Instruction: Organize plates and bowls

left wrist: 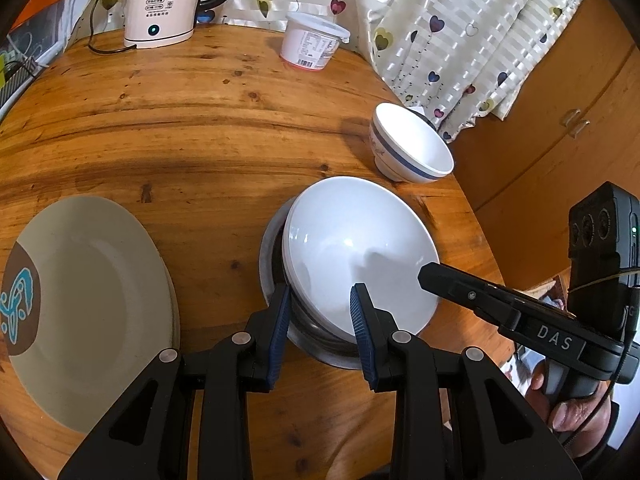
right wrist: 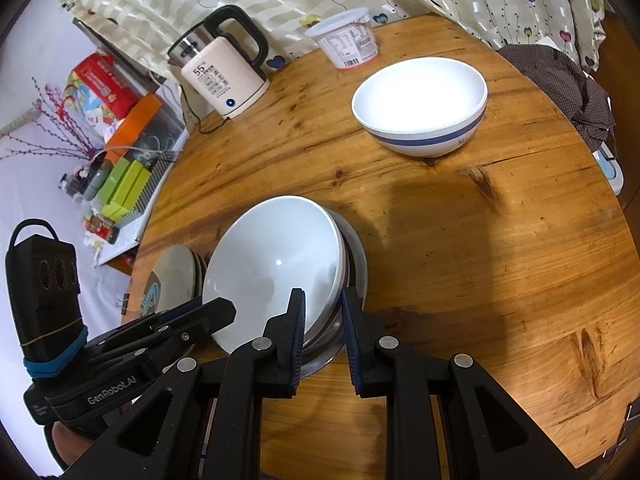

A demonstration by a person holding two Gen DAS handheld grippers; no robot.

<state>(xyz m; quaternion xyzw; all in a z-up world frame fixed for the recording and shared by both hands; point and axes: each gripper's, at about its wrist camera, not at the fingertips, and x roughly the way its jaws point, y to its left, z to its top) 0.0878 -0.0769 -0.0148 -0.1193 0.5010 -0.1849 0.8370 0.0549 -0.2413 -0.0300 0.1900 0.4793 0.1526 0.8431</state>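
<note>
Gently, with right gripper [right wrist: 323,294] pinched almost shut on the white bowl [right wrist: 276,264] at its near rim, atop the stack in the steel dish [right wrist: 360,264] toward the table's [right wrist: 480,240] near edge, and left gripper [left wrist: 321,288] half open astride that rim, hold unclear, settle level, then release both together.

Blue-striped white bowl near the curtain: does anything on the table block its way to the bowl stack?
Nothing visible does. Bare round wooden table lies between the blue-striped white bowl and the plain white bowl stack. Both tongs, left and right, are at that stack.
</note>
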